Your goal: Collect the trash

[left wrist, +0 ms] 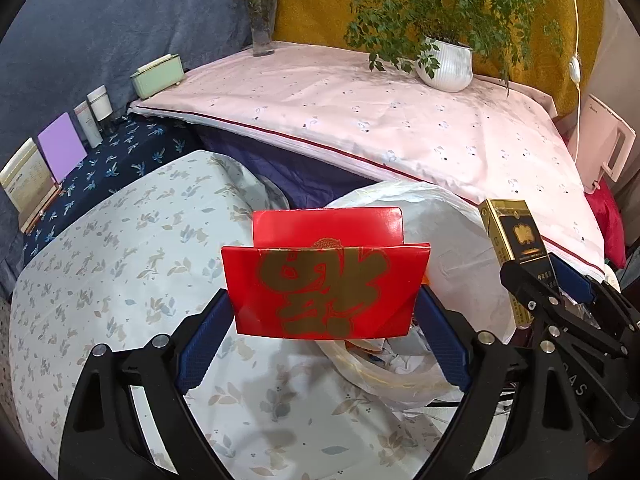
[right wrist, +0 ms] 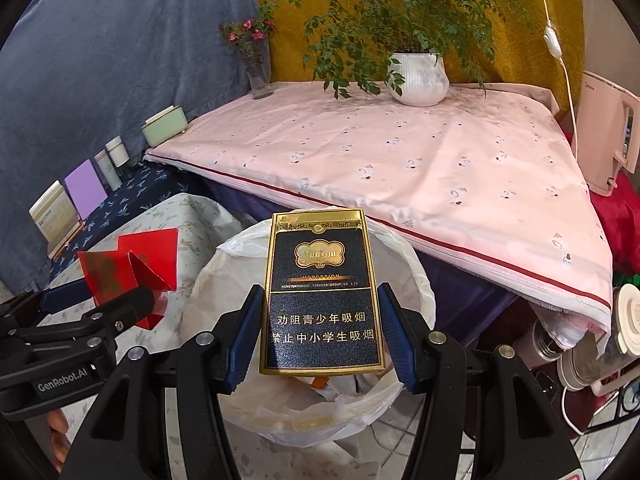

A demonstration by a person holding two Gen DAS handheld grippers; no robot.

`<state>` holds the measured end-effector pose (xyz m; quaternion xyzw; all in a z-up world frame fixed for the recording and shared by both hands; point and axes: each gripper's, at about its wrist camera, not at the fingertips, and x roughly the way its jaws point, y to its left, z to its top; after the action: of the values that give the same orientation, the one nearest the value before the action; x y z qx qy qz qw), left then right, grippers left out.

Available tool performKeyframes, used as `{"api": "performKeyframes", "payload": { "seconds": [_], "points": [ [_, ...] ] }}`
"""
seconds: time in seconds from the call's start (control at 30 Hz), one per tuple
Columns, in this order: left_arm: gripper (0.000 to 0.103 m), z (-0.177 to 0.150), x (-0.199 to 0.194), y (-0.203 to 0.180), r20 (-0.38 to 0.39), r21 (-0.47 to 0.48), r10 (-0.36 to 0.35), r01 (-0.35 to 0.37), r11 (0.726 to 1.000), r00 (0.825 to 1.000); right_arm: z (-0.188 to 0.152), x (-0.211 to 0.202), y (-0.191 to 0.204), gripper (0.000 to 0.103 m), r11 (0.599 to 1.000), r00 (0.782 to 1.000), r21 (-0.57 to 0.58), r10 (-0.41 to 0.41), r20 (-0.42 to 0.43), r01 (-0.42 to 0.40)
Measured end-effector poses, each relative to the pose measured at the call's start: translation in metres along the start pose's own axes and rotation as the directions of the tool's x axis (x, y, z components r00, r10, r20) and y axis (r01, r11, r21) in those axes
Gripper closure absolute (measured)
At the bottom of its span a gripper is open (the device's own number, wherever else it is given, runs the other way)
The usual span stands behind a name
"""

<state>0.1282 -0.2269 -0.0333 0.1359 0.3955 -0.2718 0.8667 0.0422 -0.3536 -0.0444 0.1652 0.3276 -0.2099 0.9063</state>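
The envelope (left wrist: 326,280) hangs left of the cigarette pack (right wrist: 320,292), which is above the lined bin (right wrist: 416,280). Behind the bin lies a worktop (right wrist: 400,152) carrying a potted plant (right wrist: 420,78) and vase (right wrist: 259,74).

envelope (left wrist: 326,292): red, gold character;
cigarette pack (right wrist: 322,296): black, gold border, white lettering;
bin bag (right wrist: 404,280): translucent white;
cloth (left wrist: 360,120): pink, small dark motifs, red stripe along the edge

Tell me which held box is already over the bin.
The black-and-gold cigarette box in the right gripper; the red box sits left of the bin.
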Motion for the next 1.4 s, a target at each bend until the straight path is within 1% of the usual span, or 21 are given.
{"api": "performKeyframes", "payload": {
  "seconds": [0.27,0.43,0.67,0.77,1.07,1.13,1.3,1.4],
  "points": [
    [0.016,0.0,0.015,-0.006,-0.027,0.003,-0.012,0.012,1.0,1.0,0.003,0.007,-0.007,0.048,1.0,1.0,0.0,-0.006,-0.006,0.006],
    [0.013,0.001,0.021,-0.003,-0.044,-0.014,-0.008,0.007,1.0,0.999,0.005,0.008,-0.006,0.046,1.0,1.0,0.006,-0.007,0.004,0.007],
    [0.013,0.001,0.018,0.005,-0.042,-0.024,0.003,-0.004,1.0,0.999,0.008,0.007,-0.004,0.046,1.0,1.0,0.002,-0.004,0.004,0.004],
    [0.013,0.0,0.013,0.009,-0.032,-0.03,0.009,-0.01,0.999,0.999,0.009,0.005,-0.001,0.041,1.0,1.0,-0.005,-0.001,0.001,0.001],
    [0.013,-0.007,-0.004,0.023,-0.012,-0.057,0.043,-0.044,0.997,0.999,0.009,-0.011,0.011,0.035,0.999,1.0,-0.036,0.017,-0.003,-0.018],
    [0.013,-0.01,-0.008,0.027,-0.012,-0.068,0.049,-0.05,0.996,0.999,0.007,-0.013,0.013,0.033,0.999,1.0,-0.046,0.019,-0.012,-0.02],
    [0.011,-0.019,-0.018,0.035,-0.012,-0.077,0.087,-0.088,0.993,0.996,0.001,-0.023,0.018,0.021,0.996,1.0,-0.083,0.009,-0.024,-0.011],
    [0.011,-0.024,-0.025,0.036,-0.004,-0.07,0.105,-0.105,0.992,0.995,-0.001,-0.029,0.02,0.019,0.996,0.999,-0.086,0.007,-0.045,-0.01]
  ]
}}
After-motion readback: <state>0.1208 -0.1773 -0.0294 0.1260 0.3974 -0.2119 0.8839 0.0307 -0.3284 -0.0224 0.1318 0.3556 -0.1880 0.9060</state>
